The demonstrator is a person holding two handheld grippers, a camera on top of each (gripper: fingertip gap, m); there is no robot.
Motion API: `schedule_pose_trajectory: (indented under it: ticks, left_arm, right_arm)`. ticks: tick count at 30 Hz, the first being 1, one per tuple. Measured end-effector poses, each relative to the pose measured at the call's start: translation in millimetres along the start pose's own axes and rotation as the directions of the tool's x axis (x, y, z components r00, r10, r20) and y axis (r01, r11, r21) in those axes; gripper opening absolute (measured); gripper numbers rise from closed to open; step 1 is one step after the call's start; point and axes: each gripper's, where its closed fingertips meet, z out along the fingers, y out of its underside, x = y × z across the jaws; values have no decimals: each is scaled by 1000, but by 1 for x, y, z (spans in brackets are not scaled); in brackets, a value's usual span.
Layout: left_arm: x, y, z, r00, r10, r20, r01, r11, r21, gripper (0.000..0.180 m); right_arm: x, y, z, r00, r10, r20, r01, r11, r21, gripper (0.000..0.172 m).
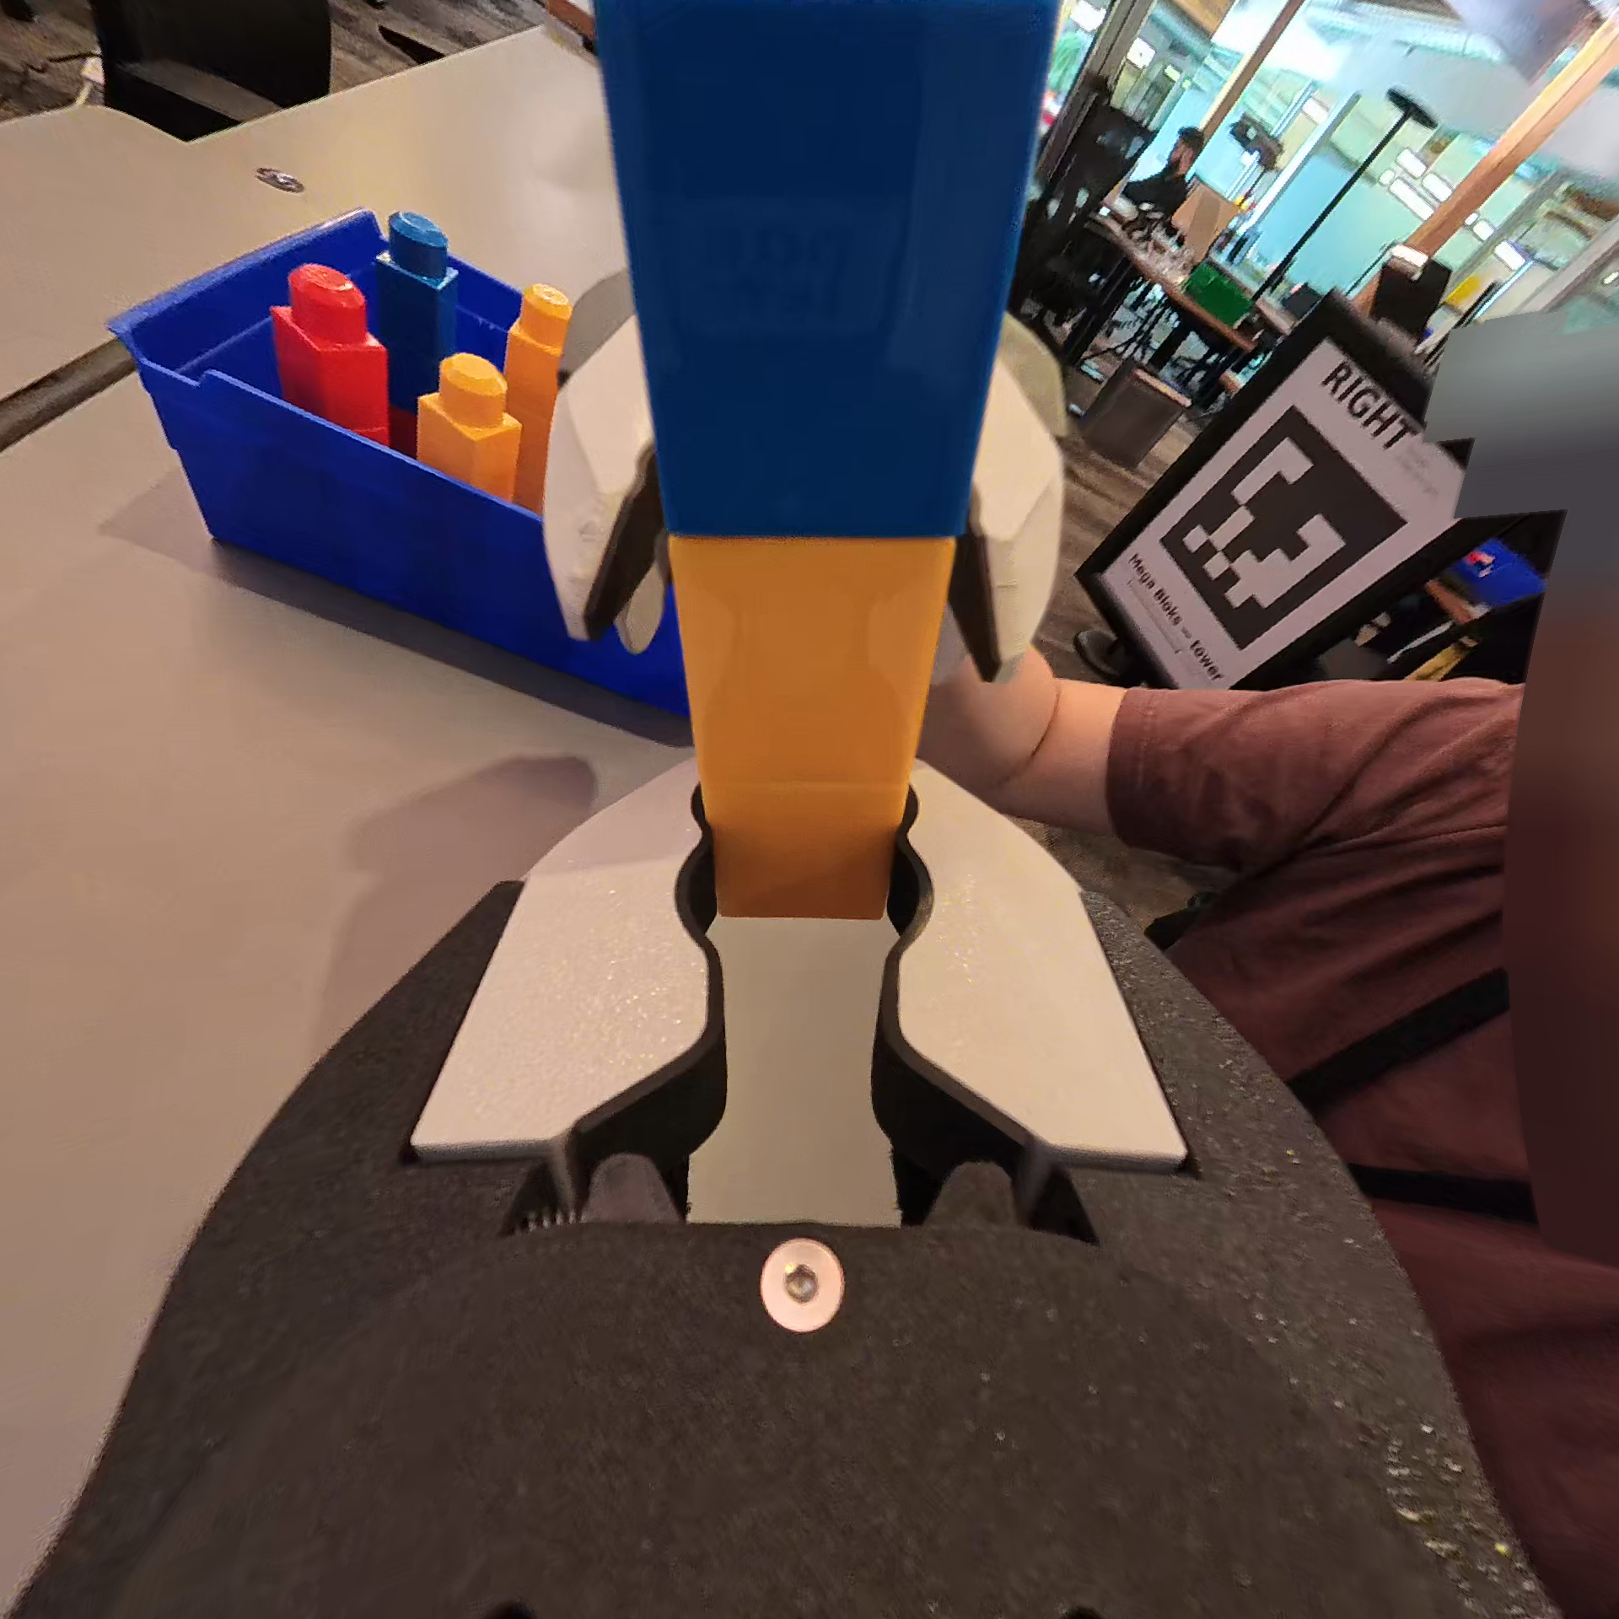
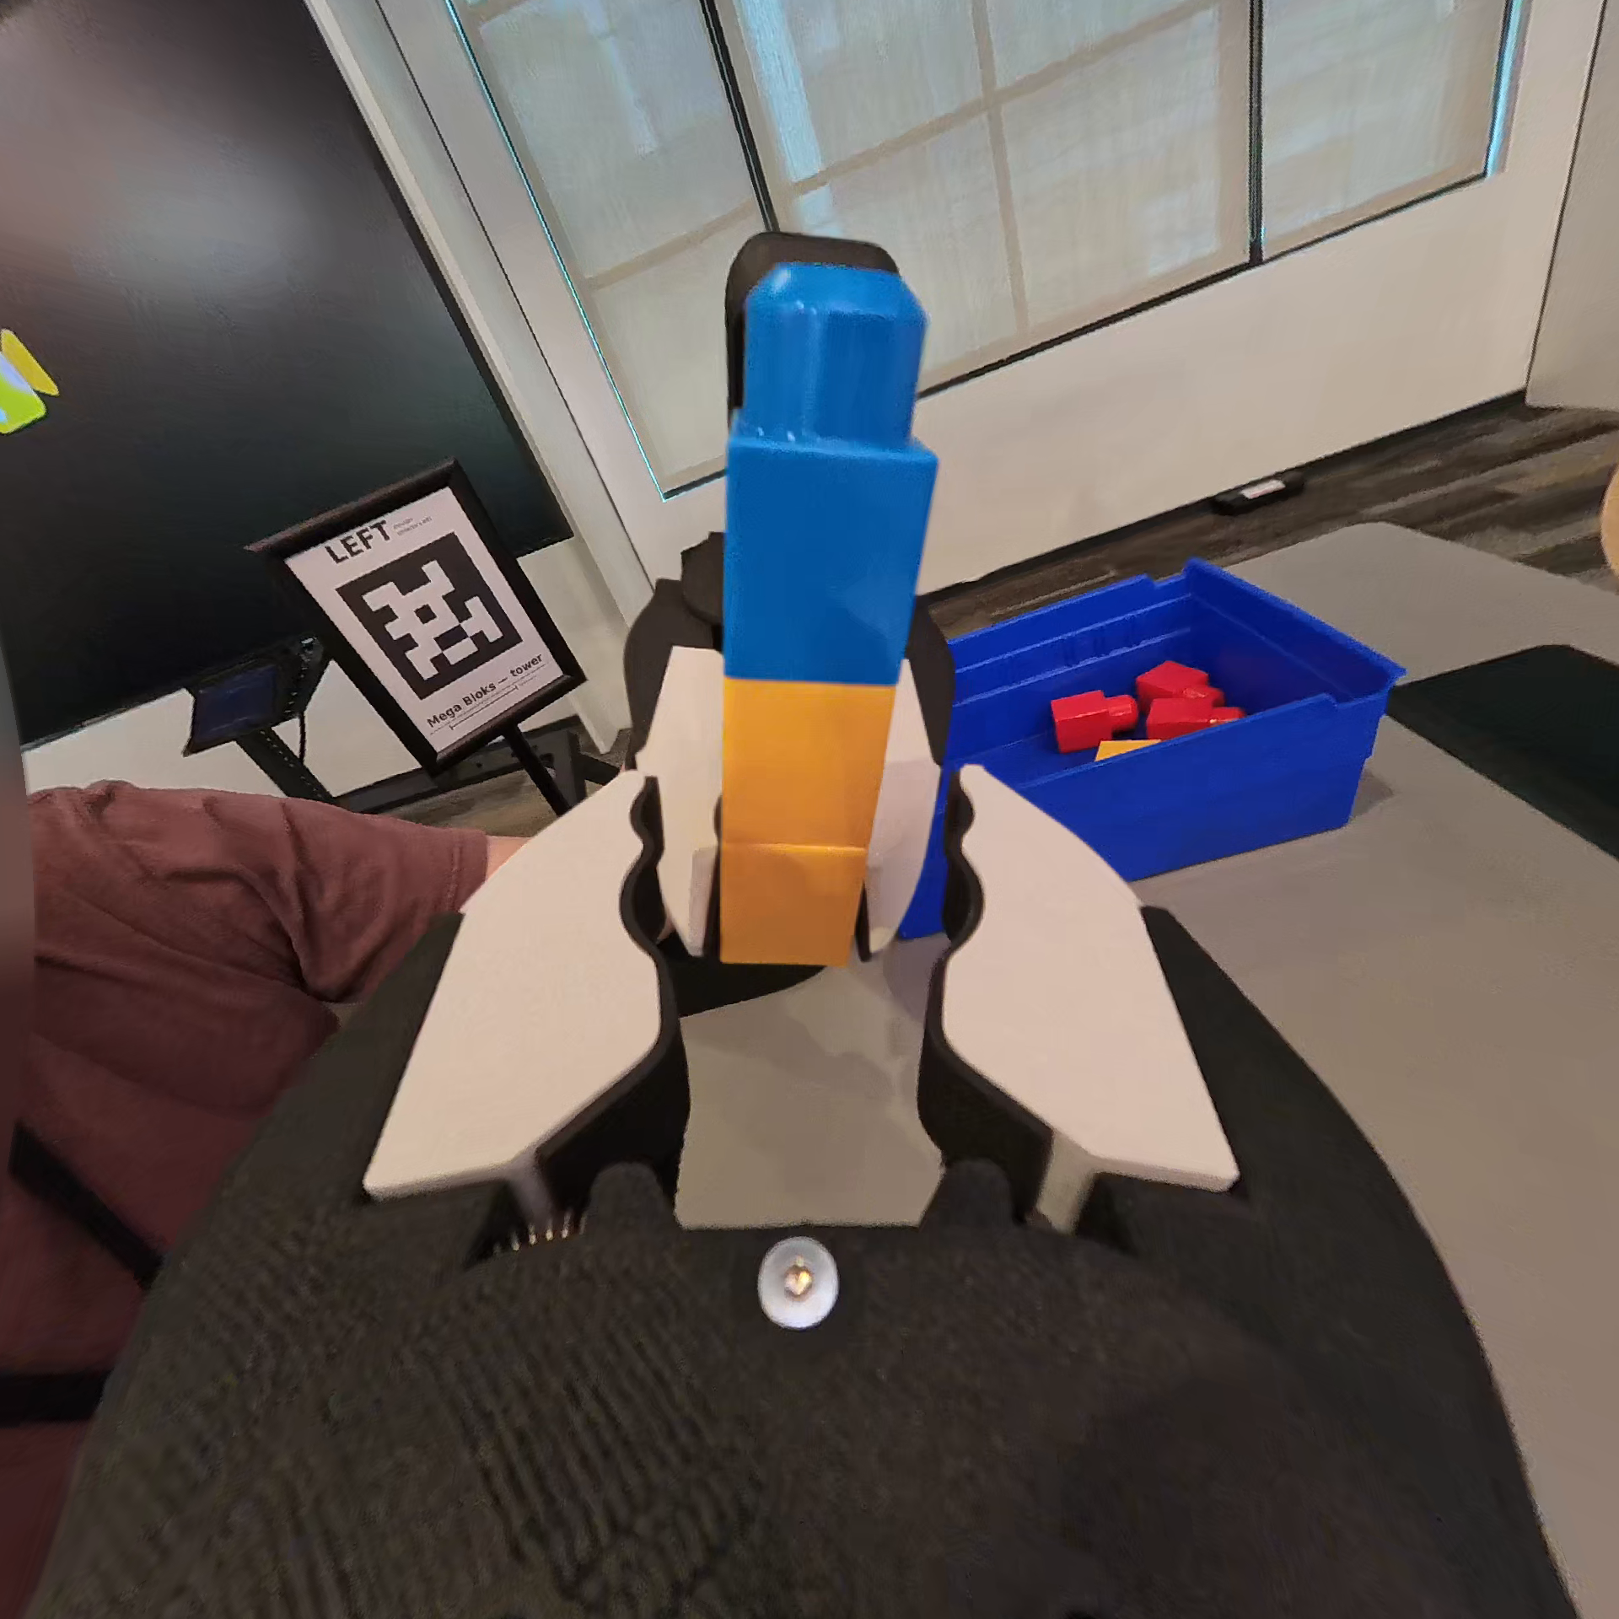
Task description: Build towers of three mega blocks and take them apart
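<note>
Over grey table (image 1: 175, 788), left tongs (image 1: 802, 863) clamp tower (image 1: 815, 683)

A pale grey counter (image 1: 219, 788) fills the foreground. Behind it runs a white wall (image 2: 1139, 420) with large gridded windows (image 2: 1007, 131) and a big dark screen (image 2: 175, 307). The floor (image 2: 1402, 473) is dark and patterned. Farther off stand desks (image 1: 1165, 289), a slim black floor lamp (image 1: 1367, 158) and glass partitions (image 1: 1314, 105).
</note>
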Motion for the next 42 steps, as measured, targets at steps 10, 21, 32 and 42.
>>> schedule_pose_trajectory:
  ticks: [10, 21, 32, 42]
  left_arm:
    - [45, -10, -18, 936, 2, -353, 25, 997, 72, 36]
    - [11, -1, -6, 994, 99, -46, -99, 995, -7, 36]
    - [6, -3, -12, 977, 193, 93, -191, 981, -29, 58]
    - [4, -39, -76, 915, 232, 330, -280, 954, 107, 60]
  right_arm:
    - [-24, -25, -15, 974, 72, 214, -103, 985, 136, 62]
    - [-2, -14, -1, 1000, 5, -22, -3, 997, 78, 63]
    - [-13, -12, -20, 976, -197, -96, 189, 978, -82, 36]
    - [57, -2, -303, 320, -16, -947, 213, 976, 55, 36]
